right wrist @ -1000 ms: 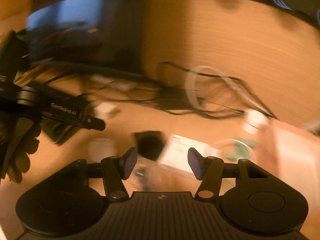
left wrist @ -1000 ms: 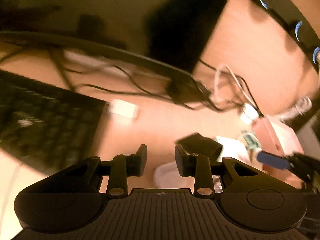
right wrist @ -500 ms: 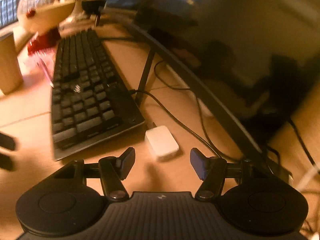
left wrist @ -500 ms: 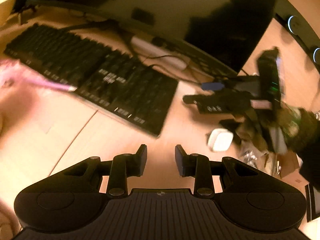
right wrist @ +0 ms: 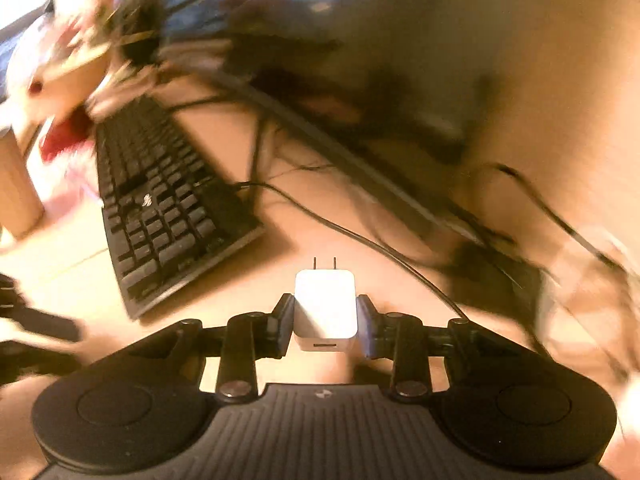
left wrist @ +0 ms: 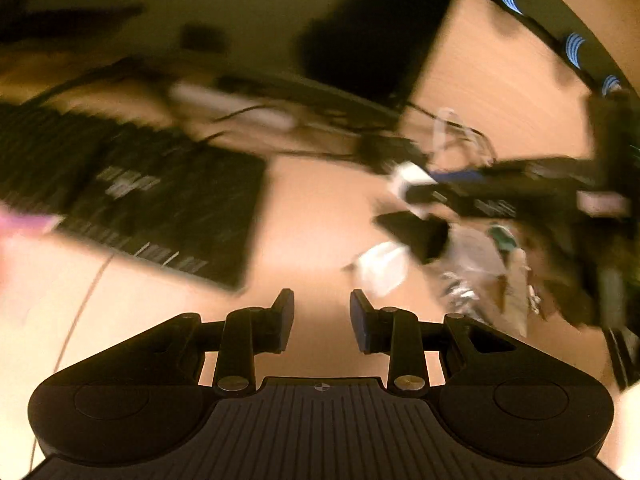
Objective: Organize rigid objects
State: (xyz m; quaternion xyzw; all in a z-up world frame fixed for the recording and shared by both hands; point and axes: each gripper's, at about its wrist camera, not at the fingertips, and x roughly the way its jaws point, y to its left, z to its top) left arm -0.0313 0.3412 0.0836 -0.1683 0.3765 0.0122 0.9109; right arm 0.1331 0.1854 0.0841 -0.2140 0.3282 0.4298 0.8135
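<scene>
We note the wooden desk [right wrist: 328, 216], black keyboard [right wrist: 160, 200] and cables [right wrist: 360, 236]. Our right gripper [right wrist: 325, 322] is closing its jaws on the white charger [right wrist: 325, 308], prongs pointing away; we should lift clear of cables. Left gripper [left wrist: 322, 320] hangs empty, jaws narrowly parted.

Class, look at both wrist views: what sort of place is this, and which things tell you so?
Most likely a home or office computer desk. A black keyboard lies on the wooden desktop, cables trail under a monitor's dark lower edge, and the right tool grips a white plug-in charger.
</scene>
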